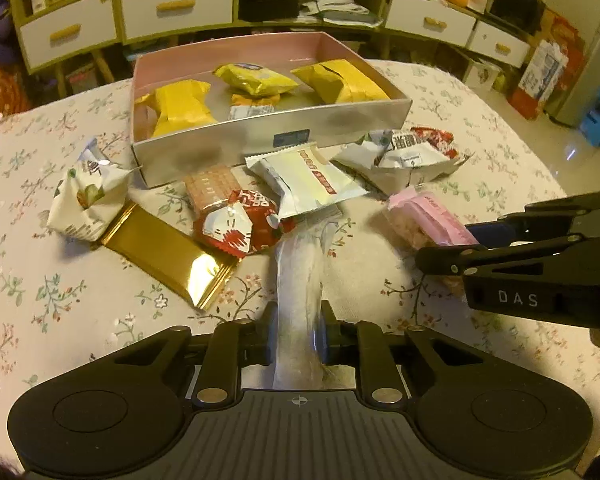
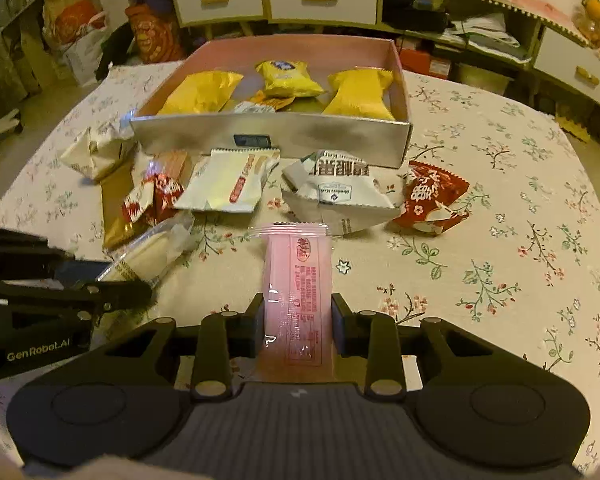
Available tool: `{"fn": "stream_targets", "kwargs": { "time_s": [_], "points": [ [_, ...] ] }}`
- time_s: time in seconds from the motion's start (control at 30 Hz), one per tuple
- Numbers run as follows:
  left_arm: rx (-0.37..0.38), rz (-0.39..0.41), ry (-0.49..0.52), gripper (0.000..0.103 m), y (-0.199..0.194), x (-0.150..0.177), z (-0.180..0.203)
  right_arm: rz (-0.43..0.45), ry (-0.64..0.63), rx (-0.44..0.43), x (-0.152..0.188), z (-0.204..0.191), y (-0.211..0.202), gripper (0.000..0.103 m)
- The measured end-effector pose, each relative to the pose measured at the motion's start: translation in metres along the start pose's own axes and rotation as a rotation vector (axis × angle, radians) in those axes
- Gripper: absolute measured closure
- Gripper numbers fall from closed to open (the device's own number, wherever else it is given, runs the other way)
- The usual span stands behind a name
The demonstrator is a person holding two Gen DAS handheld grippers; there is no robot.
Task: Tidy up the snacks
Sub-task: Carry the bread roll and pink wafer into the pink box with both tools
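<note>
1. Left gripper (image 1: 298, 332): jaws closed on a clear-wrapped pale snack (image 1: 300, 280). Pads press its near end; the rest juts forward, away from the camera.
2. Right gripper (image 2: 298, 320): jaws closed on a pink packet (image 2: 298, 276), held at its near half, printed face up.
3. Both packets lie with the long axis straight along the fingers, free ends pointing toward the box (image 1: 260, 144).
4. The box sits directly ahead of both grippers on the floral tablecloth (image 1: 60, 300), its silver front wall facing them and its long side running across the view. Three yellow packets (image 2: 288, 76) and some smaller ones are already inside.
5. Loose snacks lie between grippers and box: a gold bar (image 1: 168, 256), a red packet (image 1: 240, 228), a white packet (image 1: 312, 184), and crumpled white wrappers (image 1: 404, 156).
6. The grippers are side by side, the right one showing at the edge of the left view; neither looks clearly nearer to the box.
7. Judgement: the next move is a lift forward over the front wall, clearing the clutter. Going in end-first, each packet would land crosswise to the box's long side.
</note>
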State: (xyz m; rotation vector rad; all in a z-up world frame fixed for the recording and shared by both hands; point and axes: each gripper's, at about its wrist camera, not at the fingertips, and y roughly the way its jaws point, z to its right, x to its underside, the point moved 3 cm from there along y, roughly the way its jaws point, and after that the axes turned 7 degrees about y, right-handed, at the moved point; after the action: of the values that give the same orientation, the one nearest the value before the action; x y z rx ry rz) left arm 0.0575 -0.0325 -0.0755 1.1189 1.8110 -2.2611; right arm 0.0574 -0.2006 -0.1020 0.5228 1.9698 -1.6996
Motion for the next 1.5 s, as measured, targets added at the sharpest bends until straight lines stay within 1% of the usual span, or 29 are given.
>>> {"fn": "stream_targets", "kwargs": {
  "time_s": [0.13, 0.4, 0.53, 0.67, 0.87, 1.0, 1.1, 1.2, 1.27, 1.37, 1.5],
  "points": [
    [0.019, 0.013, -0.013, 0.086, -0.008, -0.002, 0.001, 0.015, 0.015, -0.016, -0.006, 0.0, -0.007, 0.074],
    [0.062, 0.062, -0.069, 0.087, -0.03, -0.014, -0.002, 0.059, 0.061, -0.05, -0.022, -0.004, -0.02, 0.074],
    [0.063, 0.094, -0.087, 0.087, -0.041, -0.021, -0.006, 0.082, 0.076, -0.058, -0.029, -0.006, -0.025, 0.074],
    [0.047, 0.126, -0.124, 0.087, -0.048, -0.029, -0.015, 0.095, 0.095, -0.061, -0.036, -0.008, -0.027, 0.074],
    [0.039, 0.171, -0.221, 0.087, -0.054, -0.043, -0.039, 0.095, 0.12, -0.054, -0.044, -0.008, -0.022, 0.074],
    [0.042, 0.182, -0.298, 0.087, -0.048, -0.053, -0.055, 0.108, 0.157, -0.053, -0.056, -0.006, -0.018, 0.074],
    [0.03, 0.188, -0.332, 0.087, -0.04, -0.065, -0.064, 0.133, 0.206, -0.078, -0.072, -0.005, -0.018, 0.074],
    [0.018, 0.209, -0.325, 0.087, -0.034, -0.081, -0.064, 0.151, 0.267, -0.124, -0.09, 0.001, -0.015, 0.074],
    [0.012, 0.216, -0.308, 0.087, -0.028, -0.09, -0.063, 0.164, 0.294, -0.135, -0.1, 0.004, -0.009, 0.074],
    [-0.01, 0.213, -0.294, 0.087, -0.015, -0.104, -0.064, 0.175, 0.336, -0.159, -0.113, 0.007, 0.002, 0.074],
    [-0.015, 0.203, -0.302, 0.087, 0.006, -0.12, -0.067, 0.18, 0.36, -0.186, -0.124, 0.006, 0.017, 0.074]
  ]
}}
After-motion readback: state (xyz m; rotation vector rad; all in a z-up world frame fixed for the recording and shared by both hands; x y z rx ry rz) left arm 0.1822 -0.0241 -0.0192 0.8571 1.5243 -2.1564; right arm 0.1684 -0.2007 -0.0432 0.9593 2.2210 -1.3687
